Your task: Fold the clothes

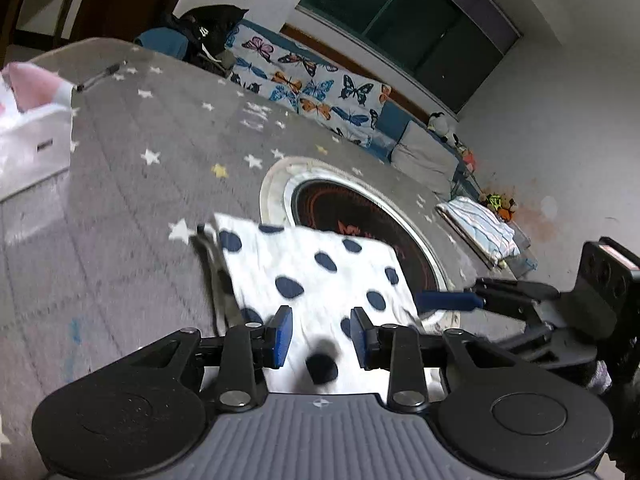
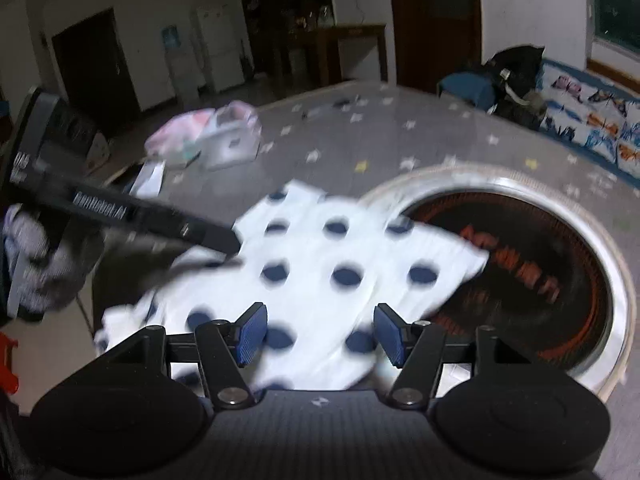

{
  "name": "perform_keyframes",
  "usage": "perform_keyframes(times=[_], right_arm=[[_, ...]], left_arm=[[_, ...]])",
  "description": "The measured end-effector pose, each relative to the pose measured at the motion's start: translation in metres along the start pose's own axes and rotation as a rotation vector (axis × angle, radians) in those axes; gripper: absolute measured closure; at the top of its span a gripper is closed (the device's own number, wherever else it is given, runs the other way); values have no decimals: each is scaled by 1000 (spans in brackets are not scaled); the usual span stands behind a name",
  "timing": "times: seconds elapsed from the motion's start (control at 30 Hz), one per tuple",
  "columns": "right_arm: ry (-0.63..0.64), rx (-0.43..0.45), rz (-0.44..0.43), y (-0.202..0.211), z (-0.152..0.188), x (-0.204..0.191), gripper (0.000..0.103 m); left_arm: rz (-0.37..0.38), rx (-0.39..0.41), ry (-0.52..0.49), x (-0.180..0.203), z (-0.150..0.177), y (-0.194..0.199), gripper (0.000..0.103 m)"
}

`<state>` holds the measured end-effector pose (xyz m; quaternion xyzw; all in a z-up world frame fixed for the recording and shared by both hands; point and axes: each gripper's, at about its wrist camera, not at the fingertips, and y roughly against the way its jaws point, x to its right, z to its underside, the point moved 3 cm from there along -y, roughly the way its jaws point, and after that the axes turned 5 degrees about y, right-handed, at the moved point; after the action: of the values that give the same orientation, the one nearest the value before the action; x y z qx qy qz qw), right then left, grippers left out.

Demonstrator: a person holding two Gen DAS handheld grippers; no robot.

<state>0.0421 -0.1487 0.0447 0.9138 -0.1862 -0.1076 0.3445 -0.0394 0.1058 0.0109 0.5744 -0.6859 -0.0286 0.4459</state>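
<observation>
Left tool (image 1: 321, 338): we see its blue pads spread apart, nothing between them; it hangs just above the near edge of the garment.
Garment (image 1: 320, 268): white cloth with dark blue spots, lying folded on the rug, its far corner over the round mat; we also note it in the right wrist view (image 2: 320, 276), blurred, spread from the left tool's finger across to the mat.
Right tool (image 2: 320, 334): pads spread wide, gripping nothing; the cloth lies just below and ahead of them. In the left wrist view we see it coming in from the right (image 1: 452, 301), one blue pad over the garment's right edge; whether it touches the cloth we cannot tell.
Rug (image 1: 140, 184): grey with white and a few yellow stars, covering the floor under everything.
Round mat (image 2: 520, 264): pale rim, dark centre with orange markings, right of the garment.
Left side of room: white box (image 1: 36, 148) with pink cloth at the rug's edge.
Far side: butterfly-print cover (image 1: 316, 92) along the wall, dark bag (image 1: 212, 28) at its left end, dark window (image 1: 412, 20) above.
Right side: striped folded cloth (image 1: 480, 226) on the rug's edge.
</observation>
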Motion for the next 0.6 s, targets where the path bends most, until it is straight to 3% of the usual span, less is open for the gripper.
perform_keyframes(times=[0.2,0.47,0.53,0.6], right_arm=[[-35,27,42,-26,-20,27,41],[-131,-10,61,-52,-7,57,41],[-136,3,59,-48,-7,56,35],[-126,16,66,-44,-8,53,21]], left_arm=[[-34,8,5,-6,-9,-9,68],[-69,-15,31,-20,-6,-18,68],[-71,-11,31,-20,-6,-15,66],[-73,-4,27,-18,-6,-14,58]])
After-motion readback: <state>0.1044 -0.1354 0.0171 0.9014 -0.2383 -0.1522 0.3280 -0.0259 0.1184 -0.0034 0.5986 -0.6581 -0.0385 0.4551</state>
